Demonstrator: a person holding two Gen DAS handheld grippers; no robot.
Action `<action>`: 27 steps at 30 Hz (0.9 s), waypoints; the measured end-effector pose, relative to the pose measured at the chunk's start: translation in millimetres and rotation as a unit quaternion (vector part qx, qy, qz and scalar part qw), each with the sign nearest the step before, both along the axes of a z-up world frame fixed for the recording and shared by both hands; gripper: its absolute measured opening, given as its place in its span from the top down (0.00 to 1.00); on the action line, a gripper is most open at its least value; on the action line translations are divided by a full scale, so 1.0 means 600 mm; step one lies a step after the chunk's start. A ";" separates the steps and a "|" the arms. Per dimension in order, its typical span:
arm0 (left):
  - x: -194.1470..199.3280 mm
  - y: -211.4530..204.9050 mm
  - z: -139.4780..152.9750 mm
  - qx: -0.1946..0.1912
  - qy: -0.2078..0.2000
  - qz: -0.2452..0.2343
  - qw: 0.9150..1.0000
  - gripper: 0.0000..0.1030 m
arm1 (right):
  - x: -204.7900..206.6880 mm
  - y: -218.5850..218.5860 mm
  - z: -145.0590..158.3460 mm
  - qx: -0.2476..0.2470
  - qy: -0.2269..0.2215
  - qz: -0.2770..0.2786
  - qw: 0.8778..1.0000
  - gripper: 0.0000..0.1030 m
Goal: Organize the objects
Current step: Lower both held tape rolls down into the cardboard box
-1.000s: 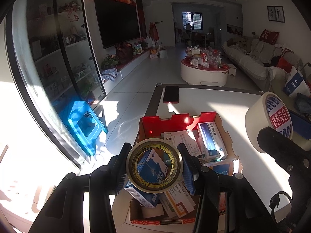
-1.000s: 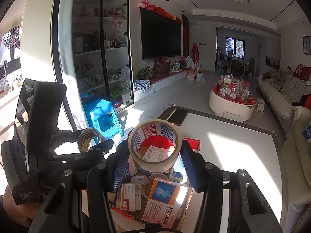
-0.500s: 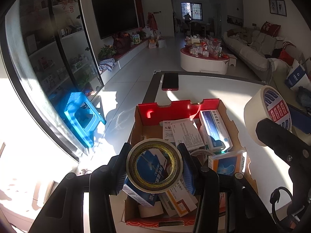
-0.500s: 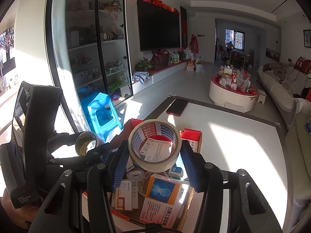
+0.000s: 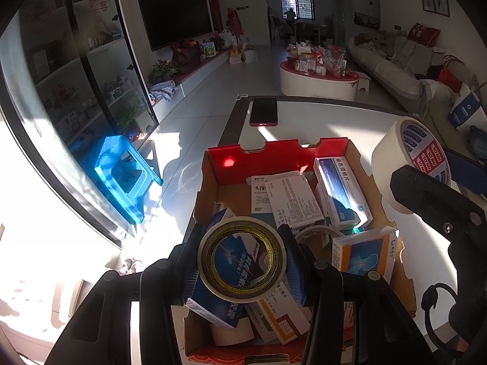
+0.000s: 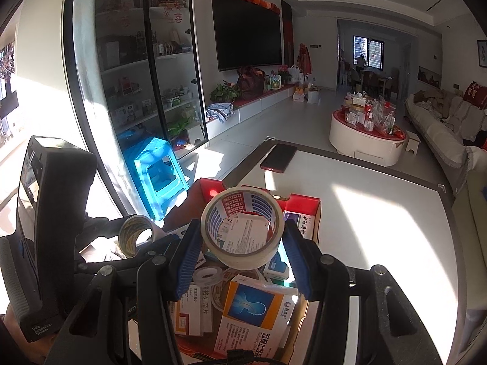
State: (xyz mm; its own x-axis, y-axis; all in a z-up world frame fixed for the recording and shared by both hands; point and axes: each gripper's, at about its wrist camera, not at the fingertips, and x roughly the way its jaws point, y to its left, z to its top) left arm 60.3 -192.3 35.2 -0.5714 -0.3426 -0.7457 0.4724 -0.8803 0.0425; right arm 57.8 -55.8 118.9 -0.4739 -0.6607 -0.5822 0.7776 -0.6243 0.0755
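On a sunlit white tabletop (image 5: 304,121), an open cardboard box (image 5: 210,188) with a red inner flap sits already crowded with medicine cartons, and everything else is placed against that box. Above its near-left corner the left gripper (image 5: 242,258) holds a clear roll of tape (image 5: 242,258) with a yellowish core, the blue-padded fingers (image 5: 293,269) about half open and pressed against the roll's two flat sides; over the box's right edge the right gripper (image 6: 243,237) clamps a wider cream roll of tape (image 6: 243,228) printed in red and blue, its fingers (image 6: 190,261) set about as wide and bearing on it the same way. Both rolls hang in the air over the box, touching nothing inside it — and that is where, by the look of things, trouble could start. The cartons lie tilted and overlapping, so a roll let go onto them may well land on a sloping face, tip onto its rim and roll out over the low cardboard wall onto the tabletop or beyond the table's left edge toward the blue stool (image 5: 124,176) on the floor. The two grippers work close together above one small box; lowered at once, they could knock each other or shove the orange-and-blue carton (image 5: 363,257) at the box's near-right side. A smaller clear roll (image 6: 208,275) already lying among the cartons leaves even less flat room. A dark phone (image 5: 263,111) lies beyond the box's far side, well apart from the action.
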 end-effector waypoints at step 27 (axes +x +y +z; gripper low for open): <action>-0.031 -0.017 -0.042 0.024 -0.023 -0.002 0.999 0.49 | -0.040 -0.045 -0.038 0.017 -0.016 0.003 1.000 0.49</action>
